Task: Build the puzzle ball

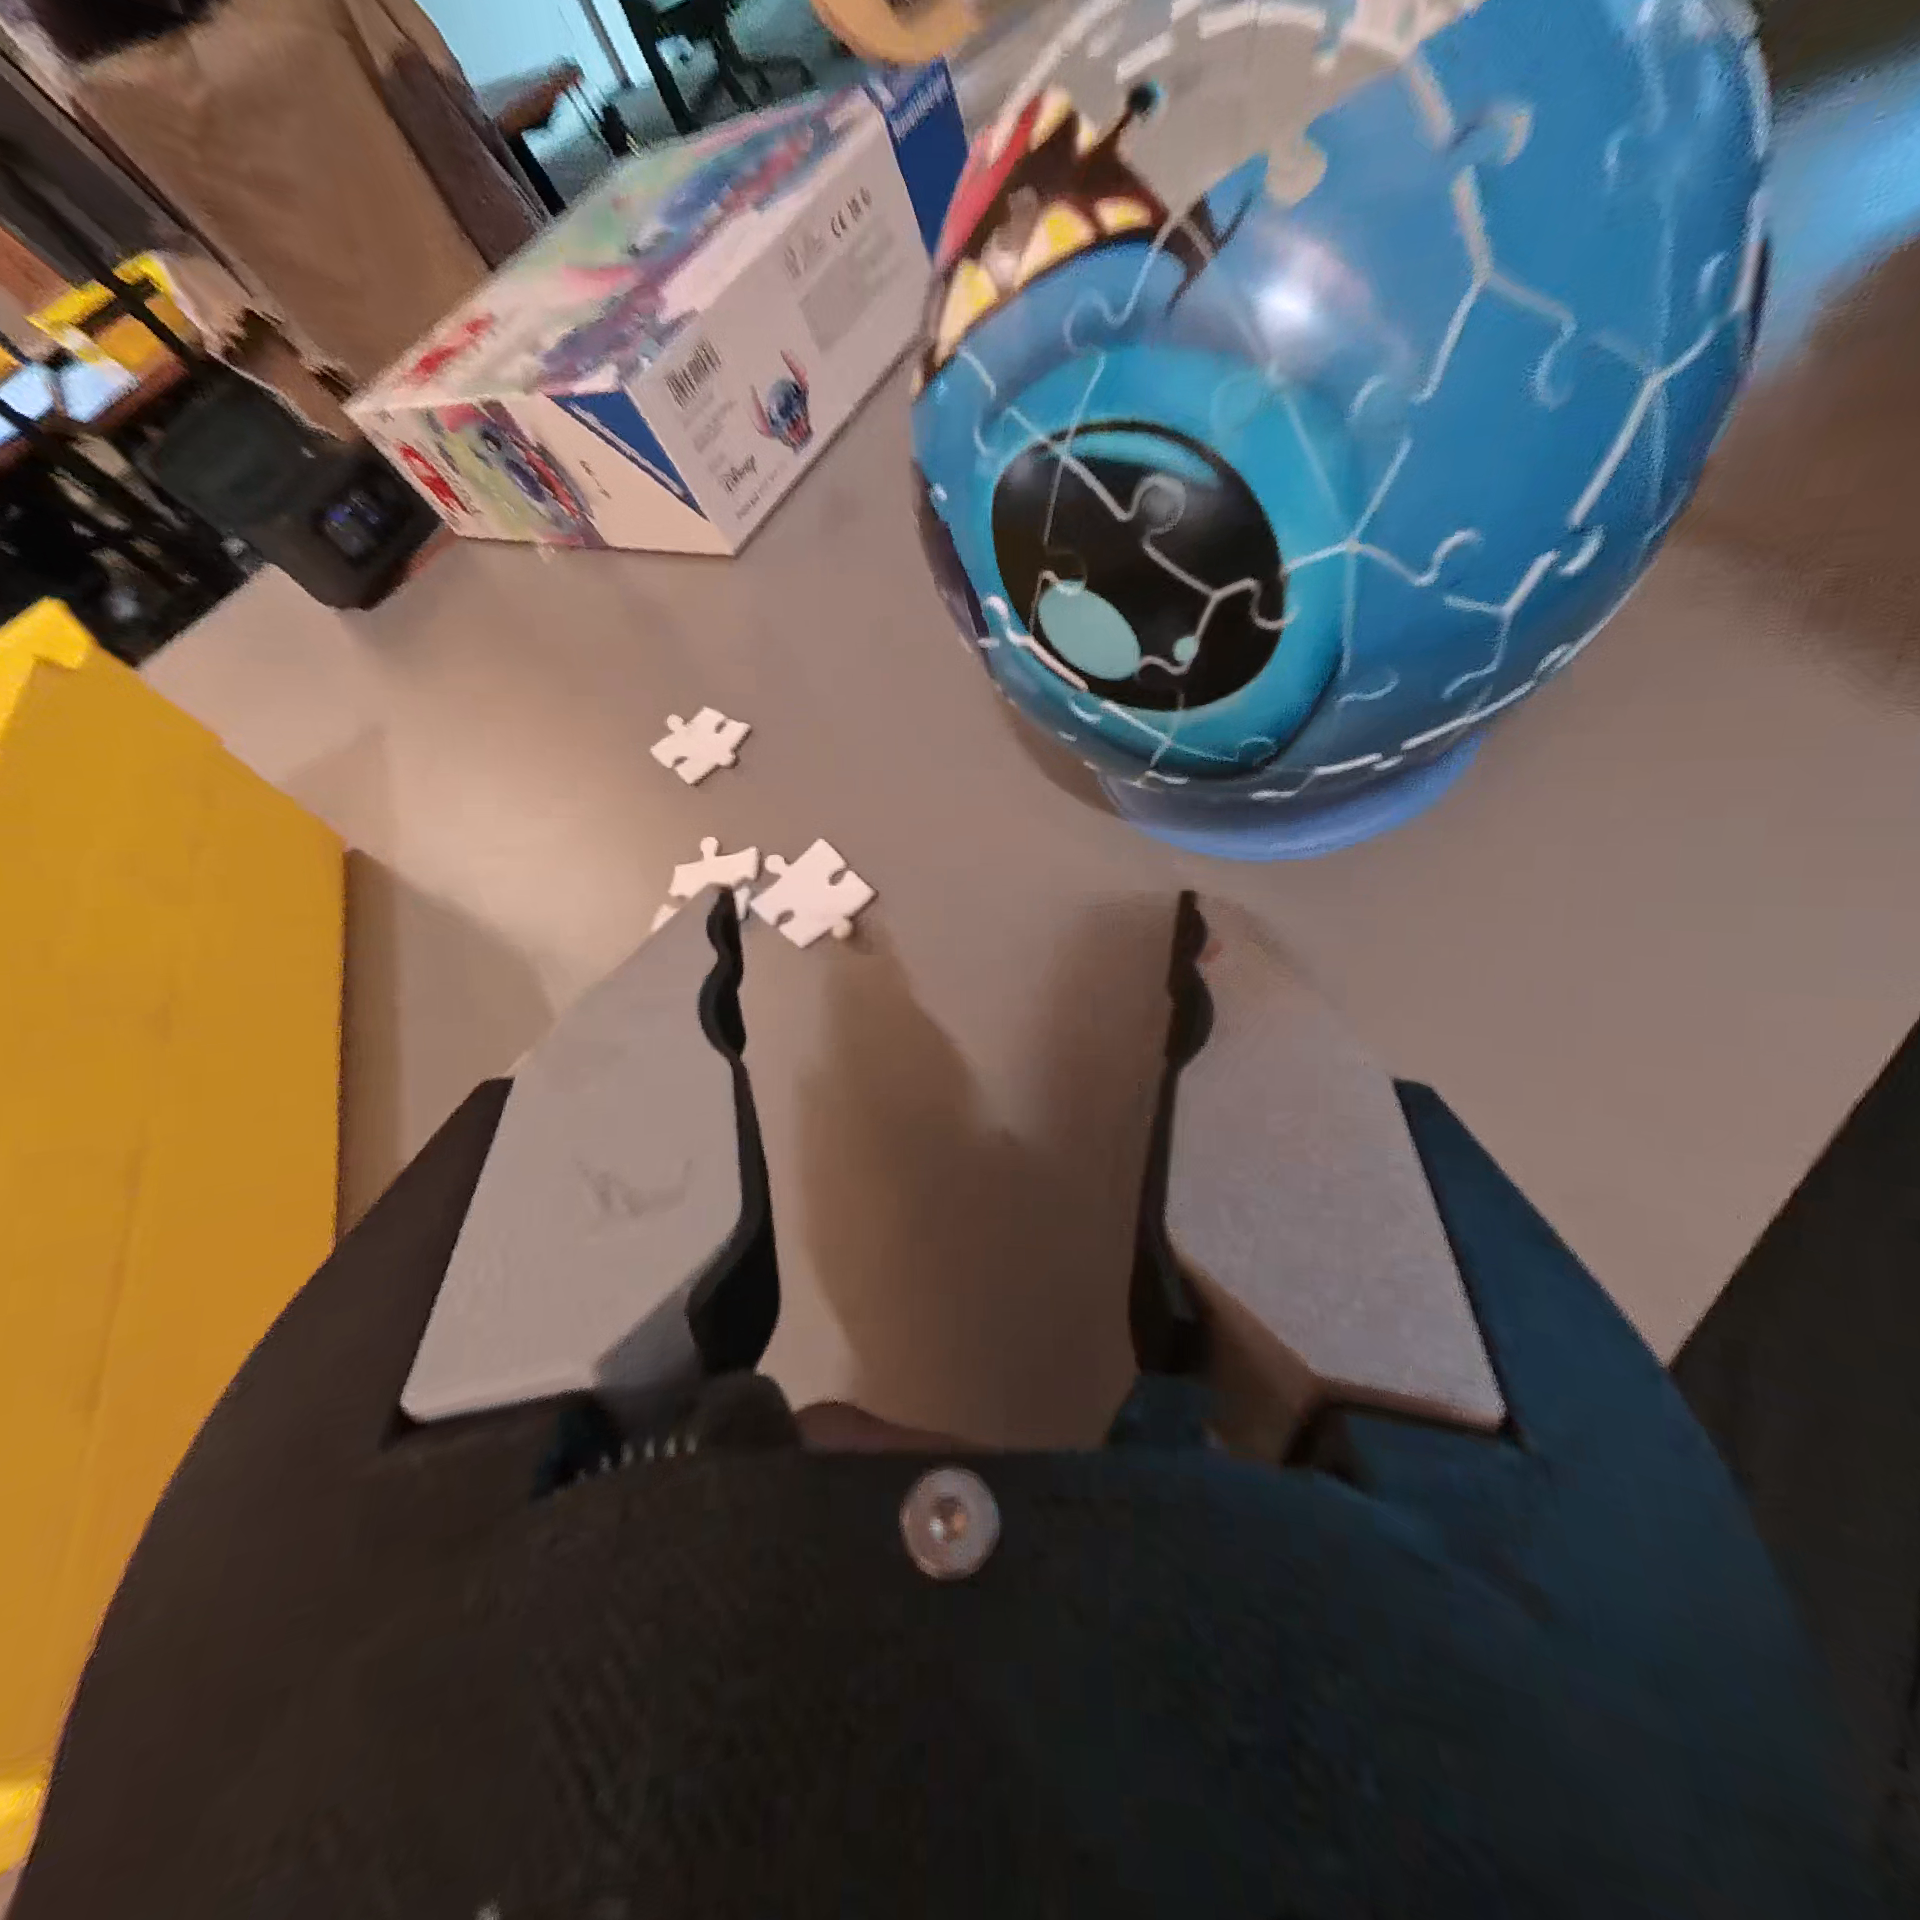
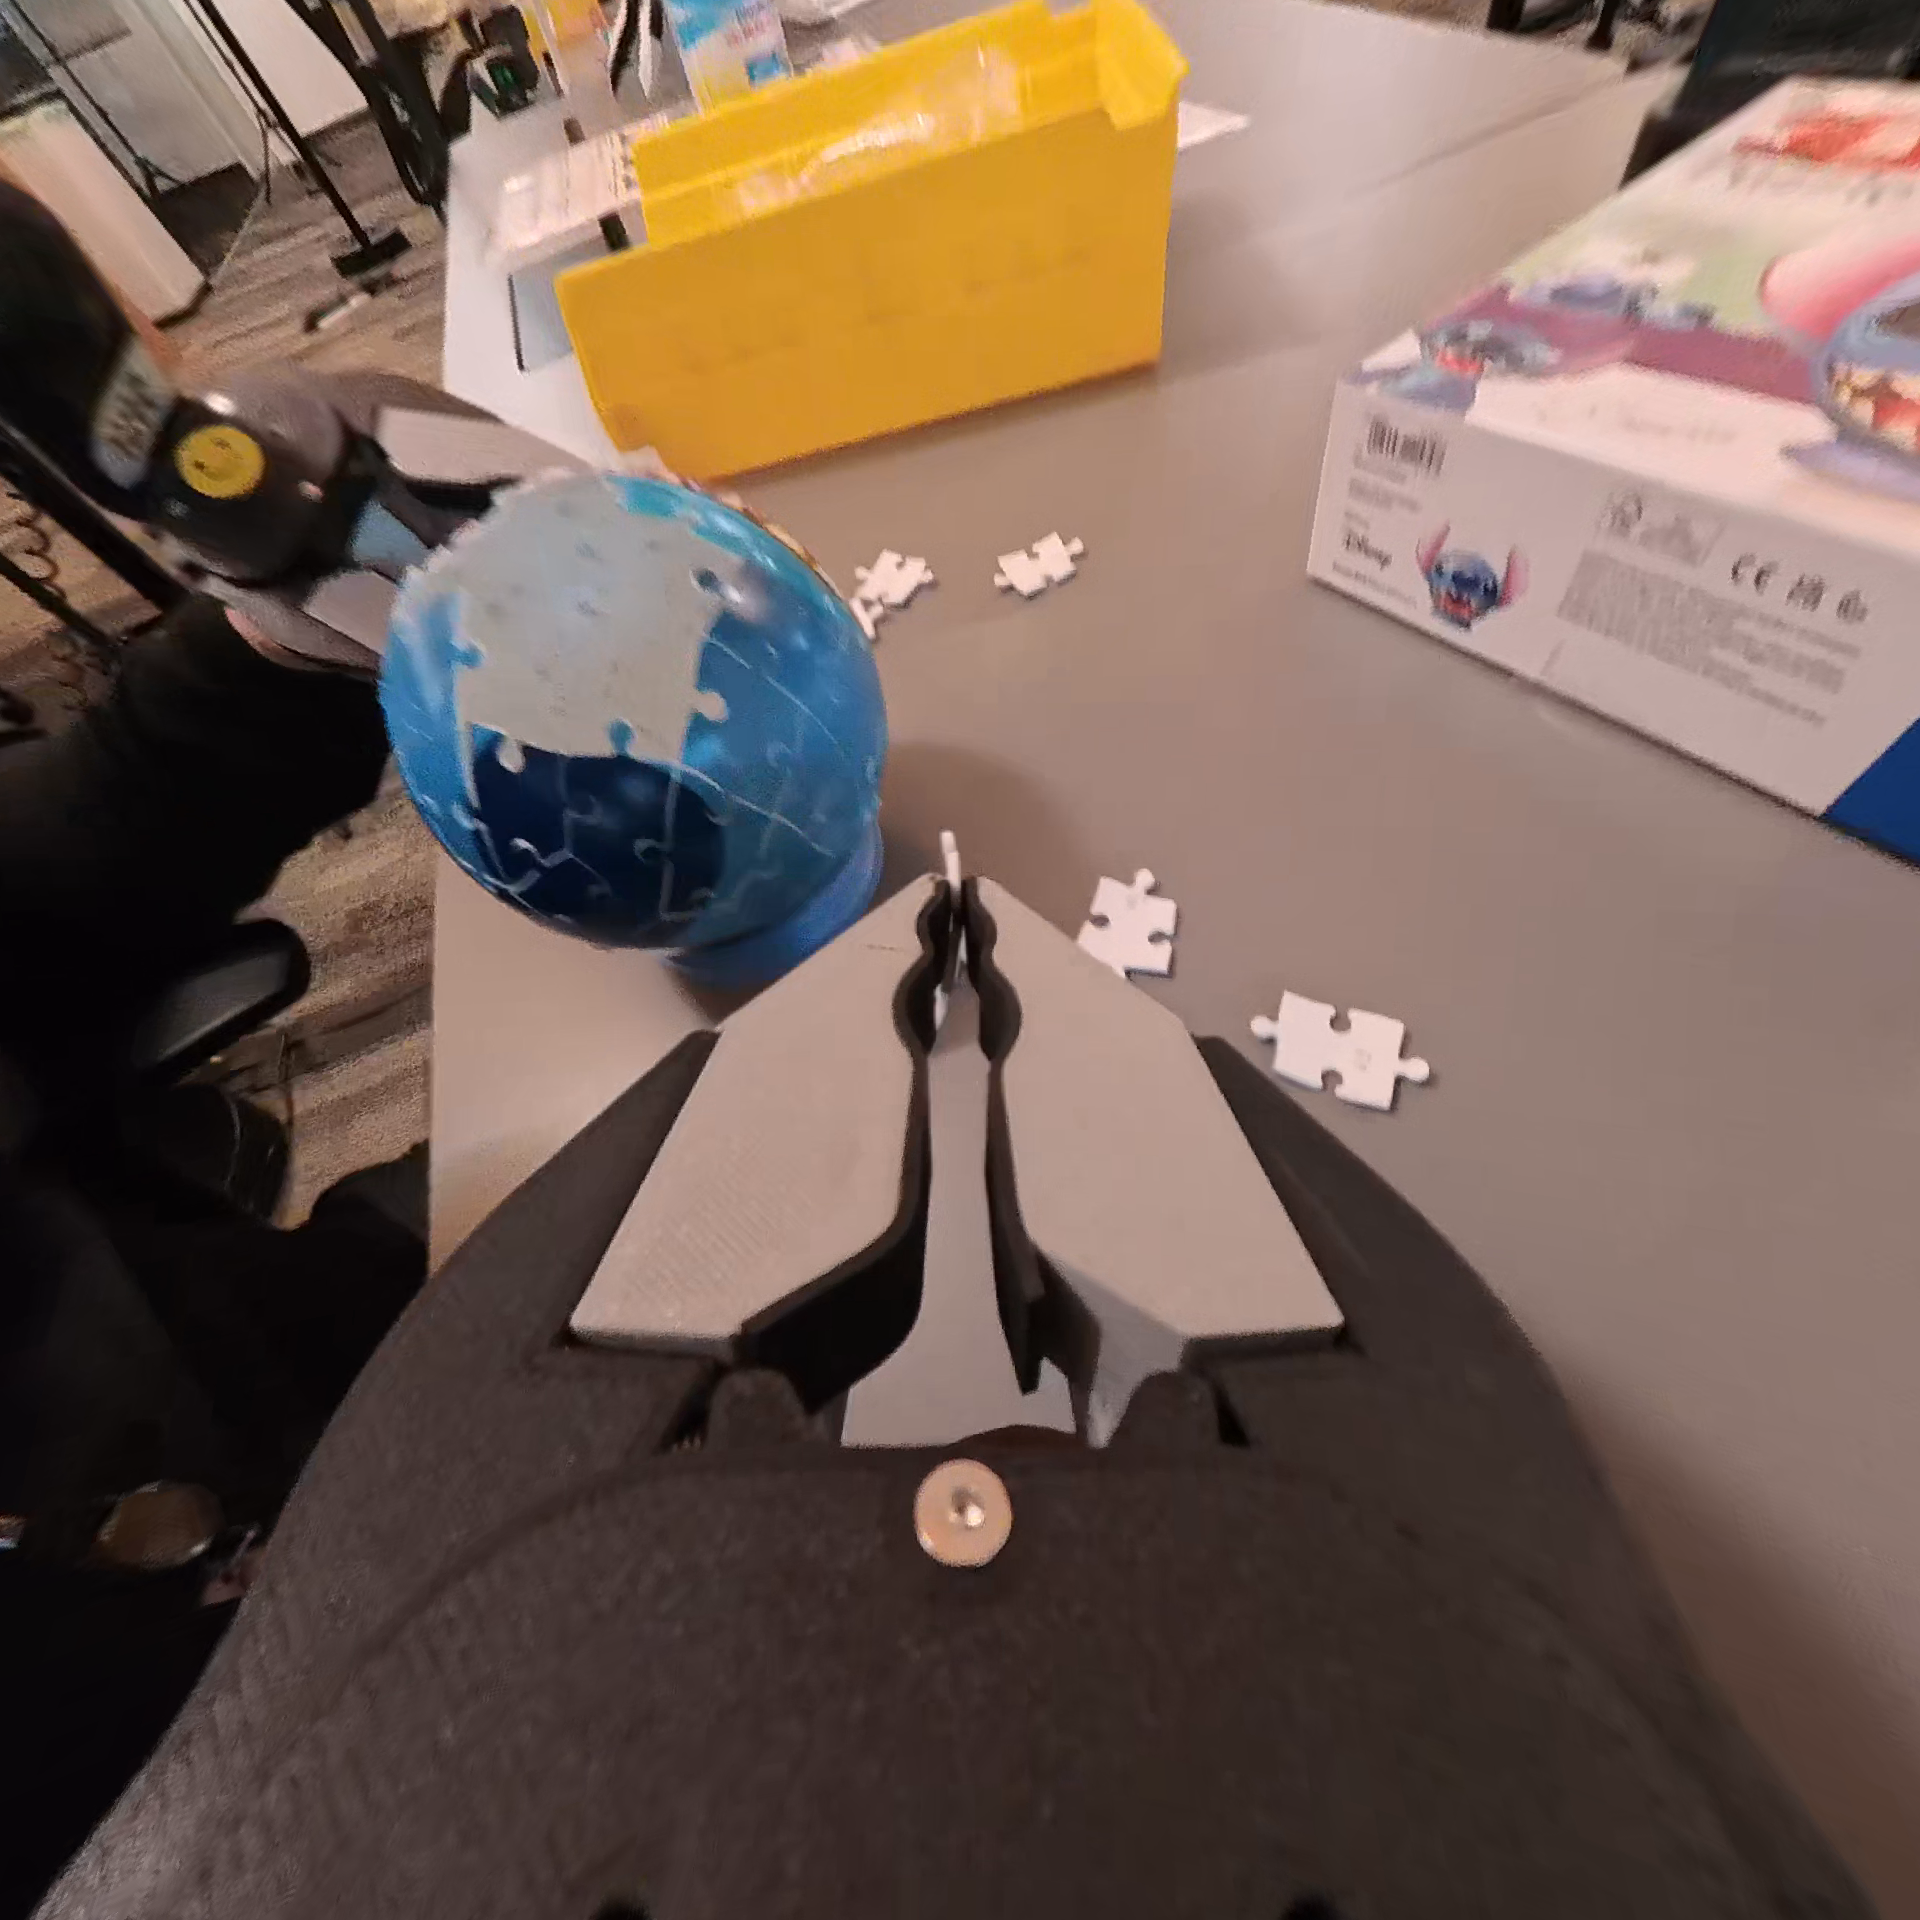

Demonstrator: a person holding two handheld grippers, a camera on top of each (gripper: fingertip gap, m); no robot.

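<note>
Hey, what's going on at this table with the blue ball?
A person is building a puzzle ball using two handheld grippers. The right gripper has its jaws shut on a white puzzle piece beside the ball. The left gripper is open and empty. Loose pieces lie white side up on the grey table.

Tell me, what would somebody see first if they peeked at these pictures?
The big blue puzzle ball with a huge black eye, standing on the grey table with an open patch on top. Next, the right gripper pinching a white puzzle piece beside the ball, and a bright yellow bin behind.
</note>
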